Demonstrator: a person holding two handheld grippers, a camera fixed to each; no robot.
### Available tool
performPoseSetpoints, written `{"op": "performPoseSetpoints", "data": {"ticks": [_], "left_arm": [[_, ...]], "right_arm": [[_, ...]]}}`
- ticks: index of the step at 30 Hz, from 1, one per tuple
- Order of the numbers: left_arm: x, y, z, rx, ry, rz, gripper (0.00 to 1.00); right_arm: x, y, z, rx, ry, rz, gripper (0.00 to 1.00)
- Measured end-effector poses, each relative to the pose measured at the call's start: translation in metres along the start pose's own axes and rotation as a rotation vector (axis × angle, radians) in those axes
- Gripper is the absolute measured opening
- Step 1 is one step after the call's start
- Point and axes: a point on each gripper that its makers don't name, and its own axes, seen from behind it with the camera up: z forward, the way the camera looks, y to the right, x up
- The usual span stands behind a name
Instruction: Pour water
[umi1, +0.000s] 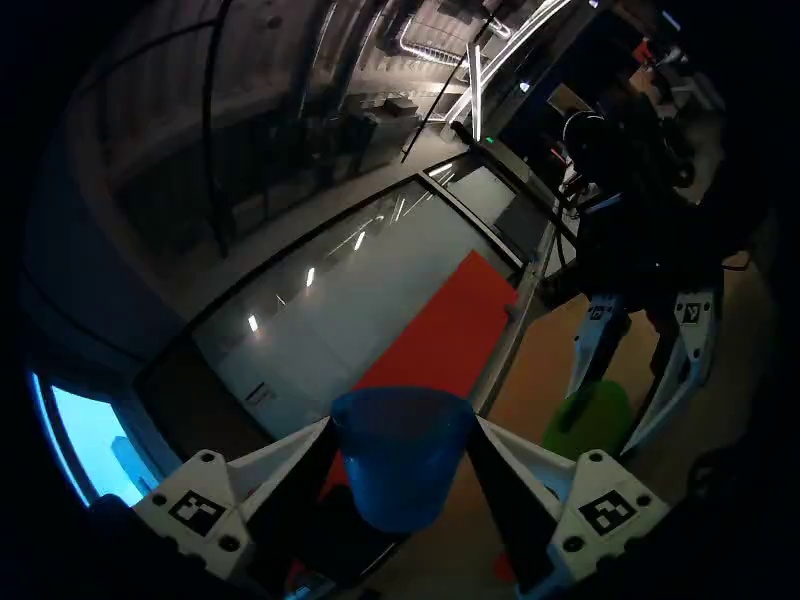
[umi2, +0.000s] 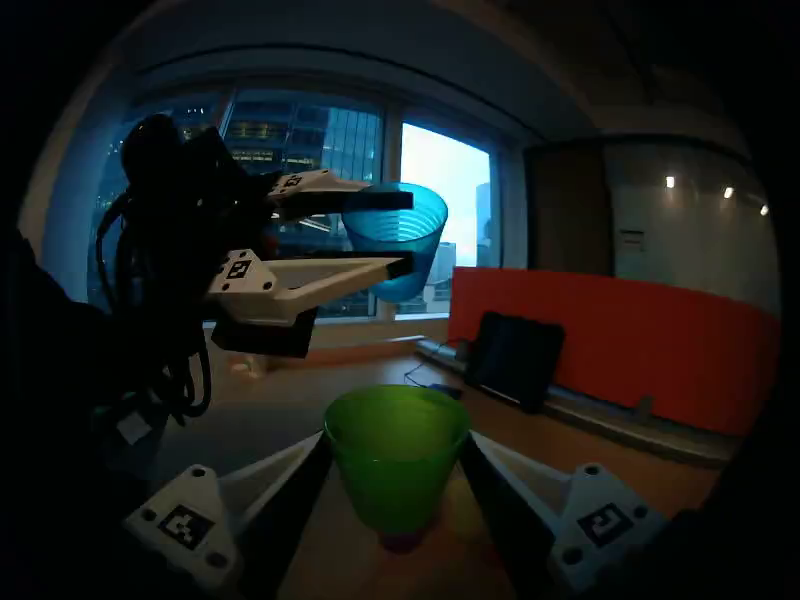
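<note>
- surface: wooden table top (umi2: 290, 400), brown, dimly lit; an orange partition (umi2: 620, 340) runs along its far side
- dark flat panel (umi2: 515, 360) leans on the partition, with a thin cable (umi2: 425, 372) on the table just beside it
- room: tall windows (umi2: 300, 130) behind the table, high-rise buildings outside, bluish light
- pale glossy board (umi2: 690, 240) on the wall above the partition, light spots reflected in it
- left gripper view is tilted; it looks across the same partition and board, with strip lights (umi1: 510, 50) overhead
- blue cup (umi1: 400, 455): translucent plastic, tapered, clamped between both fingers of the left gripper (umi1: 400, 430)
- in the right gripper view the blue cup is raised well above the table, tipped on its side, mouth toward the camera, higher than the green one and apart from it
- can't tell whether there's water in it
- black wiring (umi2: 160, 300) hangs behind the left gripper
- green cup (umi2: 397, 465): translucent plastic, tapered, upright, mouth up
- it's held by the right gripper (umi2: 397, 440), both fingers pressed on its walls
- green cup's base is low, near the table, with a pinkish patch at the bottom; can't tell if it touches the wood
- left gripper view shows the right gripper farther off on the right, green cup between its fingertips, over the table
</note>
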Motion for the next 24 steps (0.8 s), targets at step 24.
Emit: {"op": "performPoseSetpoints", "data": {"ticks": [24], "left_arm": [[0.013,-0.01,0.01,0.012,0.018,0.205,0.87]], "right_arm": [[-0.007,-0.002,0.017,0.016,-0.008,0.008,0.9]]}}
